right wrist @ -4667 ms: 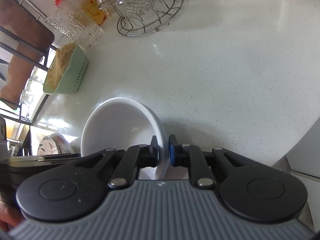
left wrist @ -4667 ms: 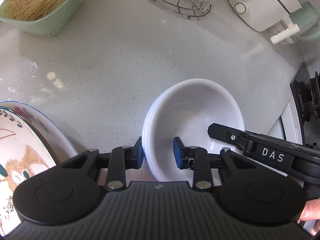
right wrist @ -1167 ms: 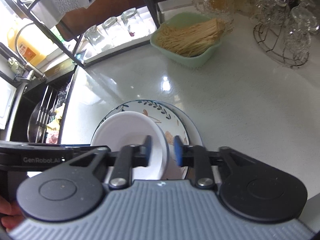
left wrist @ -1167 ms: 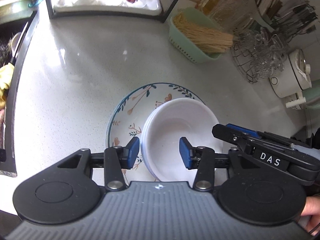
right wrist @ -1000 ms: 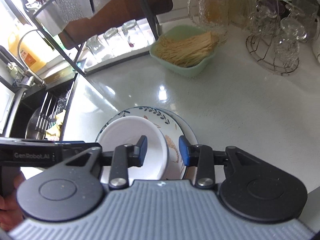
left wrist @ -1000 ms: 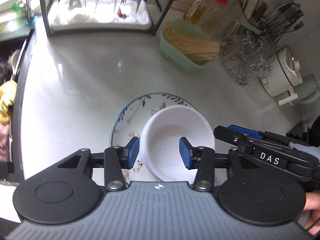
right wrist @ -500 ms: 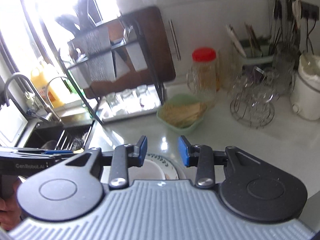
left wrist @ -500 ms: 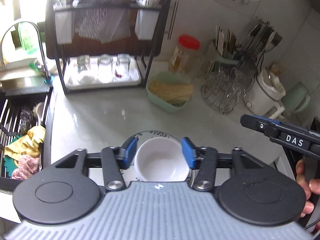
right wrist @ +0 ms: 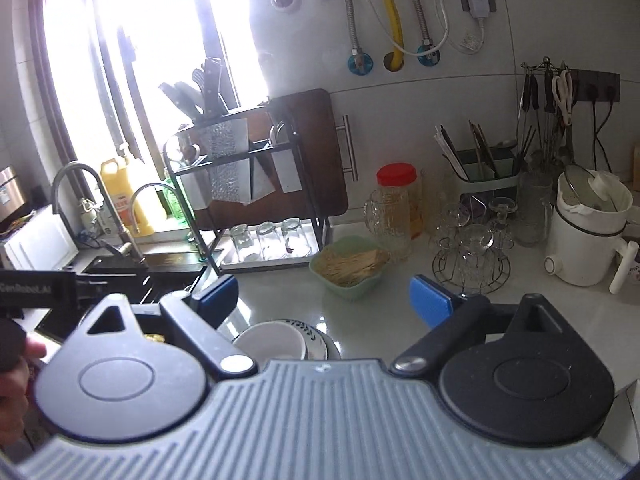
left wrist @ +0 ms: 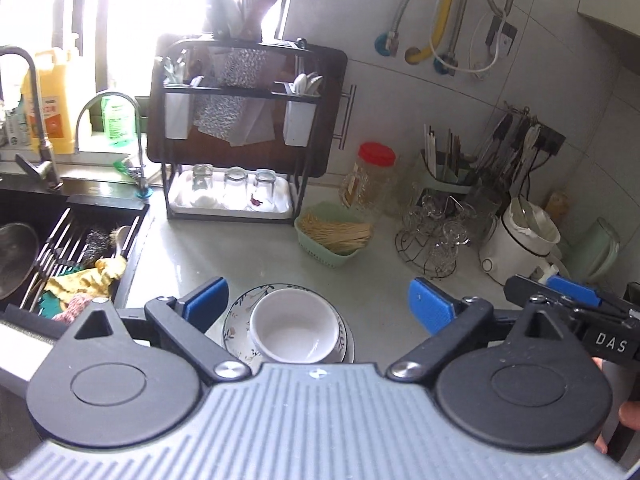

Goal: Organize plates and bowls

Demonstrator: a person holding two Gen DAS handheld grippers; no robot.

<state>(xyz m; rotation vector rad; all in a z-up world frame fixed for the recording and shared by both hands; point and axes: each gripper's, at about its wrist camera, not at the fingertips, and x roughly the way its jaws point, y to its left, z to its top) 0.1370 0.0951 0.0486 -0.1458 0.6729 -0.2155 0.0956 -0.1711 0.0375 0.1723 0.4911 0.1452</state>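
White bowls (left wrist: 294, 330) sit nested inside a leaf-patterned plate (left wrist: 240, 322) on the pale counter, low in the left wrist view. My left gripper (left wrist: 318, 306) hangs well above and behind them, its jaws opening wide with nothing between the blue pads. The right wrist view shows the same white bowls (right wrist: 270, 342) and the patterned plate (right wrist: 310, 332) just past the gripper body. My right gripper (right wrist: 324, 300) is also lifted away, jaws opening, nothing held. The right gripper's tip (left wrist: 568, 292) shows at the right of the left wrist view.
A green basket of noodles (left wrist: 334, 236) stands behind the plate. A wire stand of glasses (left wrist: 432, 236), a red-lidded jar (left wrist: 370, 176) and a white kettle (left wrist: 520, 240) line the back right. A black rack with glasses (left wrist: 236, 152) and a sink (left wrist: 60, 240) are at left.
Both grippers let go of the white bowls, now resting in the patterned plate, then rose and drew back while their jaws spread wide. The views tilted up to show the wall.
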